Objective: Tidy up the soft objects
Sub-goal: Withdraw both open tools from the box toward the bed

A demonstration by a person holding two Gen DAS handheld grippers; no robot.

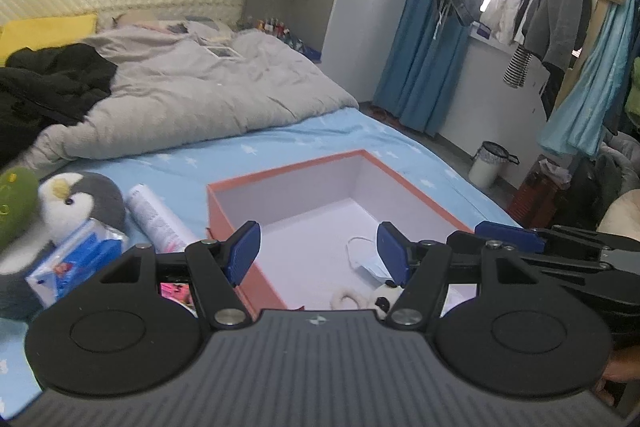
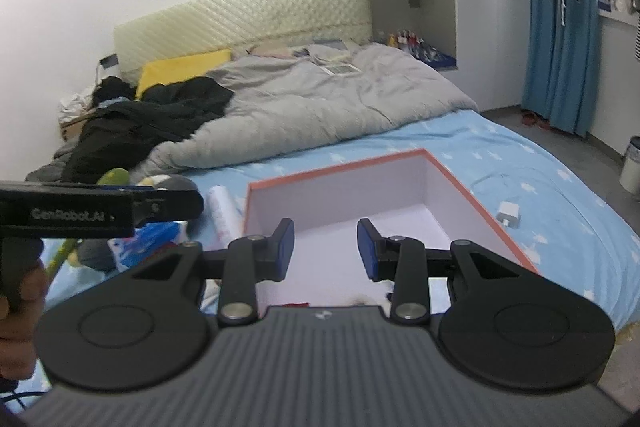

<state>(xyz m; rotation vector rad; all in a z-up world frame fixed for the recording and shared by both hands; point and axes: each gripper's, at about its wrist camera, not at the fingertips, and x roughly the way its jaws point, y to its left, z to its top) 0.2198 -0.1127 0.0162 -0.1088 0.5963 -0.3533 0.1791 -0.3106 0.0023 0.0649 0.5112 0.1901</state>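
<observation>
The left gripper [image 1: 318, 247] is hanging over the near part of an open orange box [image 1: 230, 227] that is sitting on the blue bed sheet [image 1: 280, 143]; its jaws are spread wide with nothing between them. The right gripper [image 2: 325, 247] is hovering over the same box [image 2: 492, 223], its jaws standing partly apart and pinching nothing.

Inside the box, on its white floor, a face mask [image 1: 366, 261] is lying beside a small white fluffy toy [image 1: 346, 299]. Left of the box, a penguin toy [image 1: 80, 201] is resting on the sheet, with a green plush toy [image 1: 16, 203] just beside it, a blue tissue pack [image 1: 76, 263] leaning against it, and a white tube [image 1: 158, 219] lying near the box wall. A grey duvet [image 1: 192, 95] is bunched up farther back on the bed.
</observation>
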